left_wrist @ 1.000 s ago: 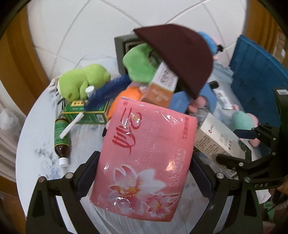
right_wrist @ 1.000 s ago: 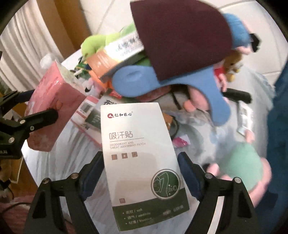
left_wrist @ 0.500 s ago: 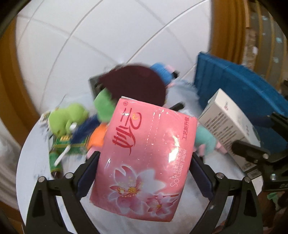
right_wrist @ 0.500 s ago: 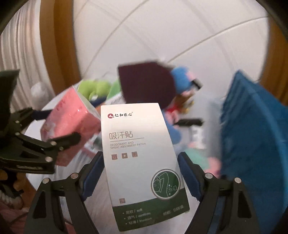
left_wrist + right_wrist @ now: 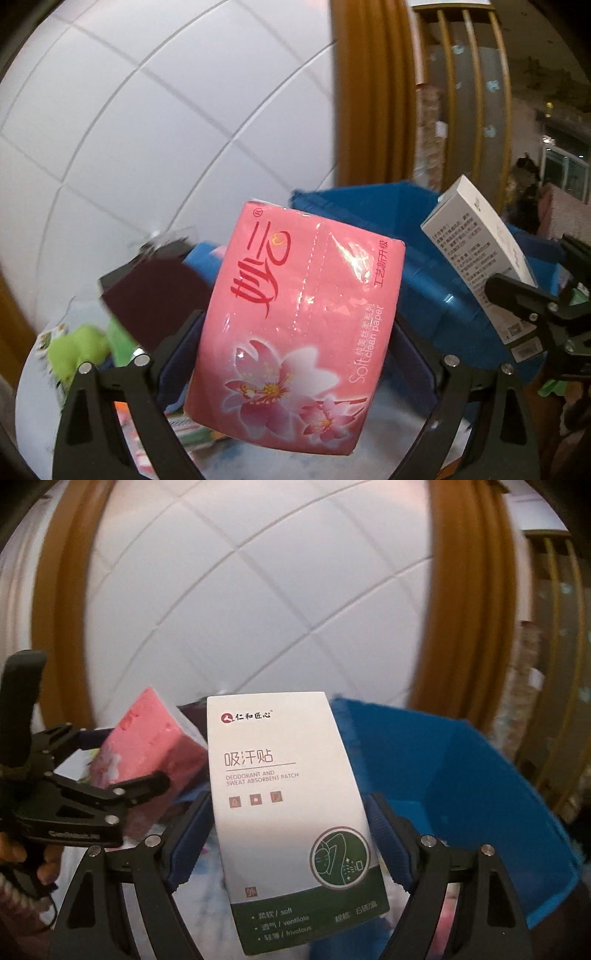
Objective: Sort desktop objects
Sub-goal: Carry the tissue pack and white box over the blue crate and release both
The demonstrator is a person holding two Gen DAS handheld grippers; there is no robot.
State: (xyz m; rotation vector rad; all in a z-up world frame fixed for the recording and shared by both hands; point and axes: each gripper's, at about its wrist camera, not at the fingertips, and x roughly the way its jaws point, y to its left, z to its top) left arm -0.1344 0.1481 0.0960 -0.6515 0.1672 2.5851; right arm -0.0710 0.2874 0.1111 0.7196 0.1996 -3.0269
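I've got the left gripper [image 5: 295, 354] clamped on the soft pink plastic-wrapped tissue pack [image 5: 295, 332], the right gripper [image 5: 291, 834] on the stiff white-and-green cardboard patch box [image 5: 291, 805], both just before the blue plastic bin [image 5: 461, 775]. Pack likely squashy and slick; box light, side-held.

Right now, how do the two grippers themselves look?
Both are alike. The left gripper and right gripper have matte black angular frames with triangular cut-outs, silver screws and blue ribbed pads. The left gripper's side carries small white lettering, too blurred to read.
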